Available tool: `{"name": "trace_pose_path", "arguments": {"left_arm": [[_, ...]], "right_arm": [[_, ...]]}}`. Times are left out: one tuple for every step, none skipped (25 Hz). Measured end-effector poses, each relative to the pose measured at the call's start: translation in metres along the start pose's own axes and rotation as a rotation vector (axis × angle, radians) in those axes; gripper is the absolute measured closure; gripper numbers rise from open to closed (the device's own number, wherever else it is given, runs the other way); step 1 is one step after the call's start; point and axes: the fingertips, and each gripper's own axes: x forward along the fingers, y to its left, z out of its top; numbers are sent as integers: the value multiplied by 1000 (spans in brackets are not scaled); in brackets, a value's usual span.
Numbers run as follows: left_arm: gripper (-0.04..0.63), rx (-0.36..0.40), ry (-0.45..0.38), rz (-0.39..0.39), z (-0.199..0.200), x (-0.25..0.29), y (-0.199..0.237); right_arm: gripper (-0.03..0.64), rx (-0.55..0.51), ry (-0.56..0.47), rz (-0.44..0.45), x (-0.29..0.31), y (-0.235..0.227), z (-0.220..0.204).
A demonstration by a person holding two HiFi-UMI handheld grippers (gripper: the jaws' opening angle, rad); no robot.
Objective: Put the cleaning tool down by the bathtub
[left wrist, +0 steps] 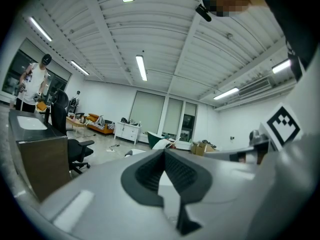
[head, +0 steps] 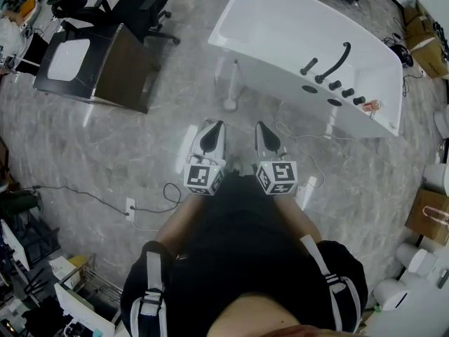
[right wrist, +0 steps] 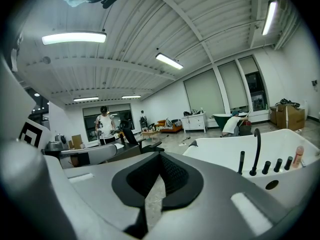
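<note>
Bathtub (head: 280,34) lay ahead of both tips, mostly fwd-right of the right gripper (head: 260,125), w/ black taps along its far rim. The cleaning tool (head: 232,83), if that slim white pole w/ a round foot was it, stood on the floor just ahead of the tips, a bit nearer the left gripper (head: 217,124), and its top seemed to lean on the tub's outer wall, so the put-down looked done. Neither gripper touched it. Left gripper (left wrist: 164,151) had its pads pressed together w/ nothing btwn them. Right gripper (right wrist: 160,155) was the same, closed and empty. Handling, as a judgement: prob. light, w/ a stiff, thin, smooth plastic shaft that could slip or twist in the pads. Propped like that, it would tip easily. Best hold approx mid-shaft, squarely across it.
</note>
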Motion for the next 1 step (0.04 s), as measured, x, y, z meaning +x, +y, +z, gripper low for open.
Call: {"name": "trace_pose_path", "arguments": {"left_arm": [[588, 1, -3, -3, 1, 1, -1]], "right_arm": [[620, 1, -1, -1, 0, -1, 0]]}}
